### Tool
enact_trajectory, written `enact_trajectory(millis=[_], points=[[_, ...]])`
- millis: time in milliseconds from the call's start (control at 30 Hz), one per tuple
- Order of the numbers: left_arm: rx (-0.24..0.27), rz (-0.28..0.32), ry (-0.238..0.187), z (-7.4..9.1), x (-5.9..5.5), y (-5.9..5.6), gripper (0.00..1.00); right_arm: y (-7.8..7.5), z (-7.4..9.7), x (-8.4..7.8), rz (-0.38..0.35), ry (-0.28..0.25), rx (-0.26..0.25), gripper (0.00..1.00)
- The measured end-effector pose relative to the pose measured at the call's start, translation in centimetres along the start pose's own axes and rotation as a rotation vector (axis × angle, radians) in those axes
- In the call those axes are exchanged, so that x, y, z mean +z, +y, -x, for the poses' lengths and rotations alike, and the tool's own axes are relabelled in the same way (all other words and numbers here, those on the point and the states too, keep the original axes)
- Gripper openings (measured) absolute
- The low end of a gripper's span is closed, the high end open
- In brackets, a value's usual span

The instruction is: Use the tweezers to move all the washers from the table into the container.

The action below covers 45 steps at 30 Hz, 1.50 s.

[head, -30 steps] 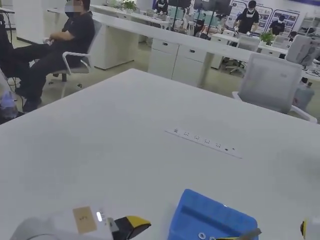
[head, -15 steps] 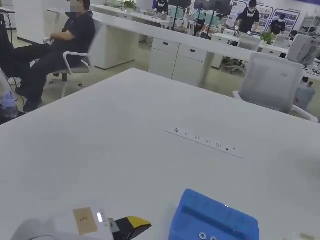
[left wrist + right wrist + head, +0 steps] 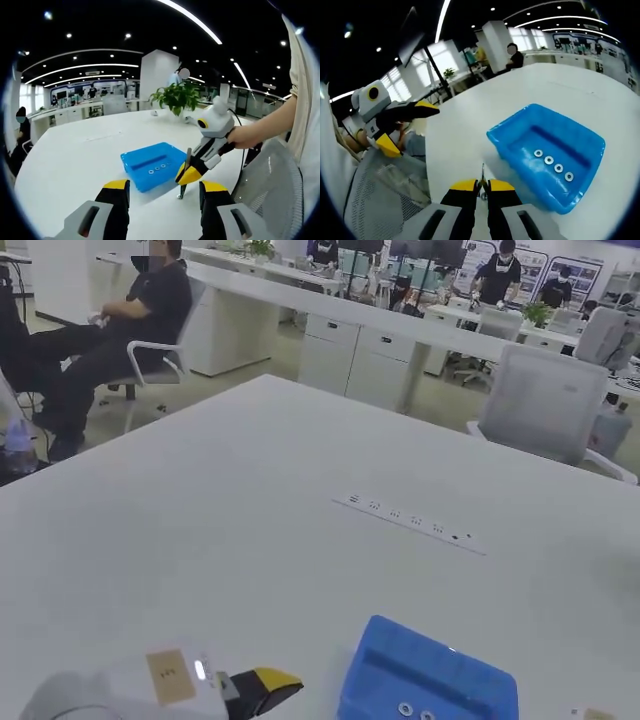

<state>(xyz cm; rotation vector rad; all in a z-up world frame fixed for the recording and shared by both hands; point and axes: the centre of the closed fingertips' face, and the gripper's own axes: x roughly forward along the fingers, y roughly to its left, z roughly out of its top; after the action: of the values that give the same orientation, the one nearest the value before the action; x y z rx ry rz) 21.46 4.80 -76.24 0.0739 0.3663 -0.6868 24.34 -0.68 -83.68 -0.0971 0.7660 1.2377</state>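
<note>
Four washers (image 3: 549,160) lie in a row on the floor of the blue container (image 3: 512,125), which sits on the white table (image 3: 250,520). Just beside its near edge, the tweezers (image 3: 188,157) point down at the tabletop, pinched between the closed jaws of the right gripper (image 3: 187,175). The left gripper (image 3: 164,187) hangs to the container's left with its jaws spread wide, holding nothing.

text legible: none | tan sticker (image 3: 168,677) on left gripper (image 3: 272,687): marks too small to read | wall posters (image 3: 580,275): blurred, illegible
</note>
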Motion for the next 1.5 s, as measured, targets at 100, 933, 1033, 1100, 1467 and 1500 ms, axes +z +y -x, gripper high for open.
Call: enact_trajectory(millis=[100,933,1033,1100,1467,1500], points=[[0.003,-0.002,0.000,0.0,0.0,0.0,0.55,0.4,0.0,-0.1,0.076,0.024,0.001,0.04],[0.000,-0.008,-0.006,0.0,0.1,0.1,0.55,1.3,-0.5,0.0,0.242,0.055,-0.018,0.03],[0.007,-0.003,-0.012,0.1,0.2,0.2,0.55,1.4,-0.1,0.6,0.249,0.046,-0.028,0.03],[0.008,0.002,-0.016,0.1,0.2,0.3,0.55,1.3,0.2,0.9,0.274,0.052,-0.039,0.03],[0.004,-0.001,-0.016,0.1,0.2,0.2,0.55,0.7,1.4,4.6,0.217,-0.062,-0.045,0.03],[0.003,0.000,-0.017,0.0,0.3,0.1,0.55,0.7,1.5,4.7,0.216,-0.064,-0.044,0.03]])
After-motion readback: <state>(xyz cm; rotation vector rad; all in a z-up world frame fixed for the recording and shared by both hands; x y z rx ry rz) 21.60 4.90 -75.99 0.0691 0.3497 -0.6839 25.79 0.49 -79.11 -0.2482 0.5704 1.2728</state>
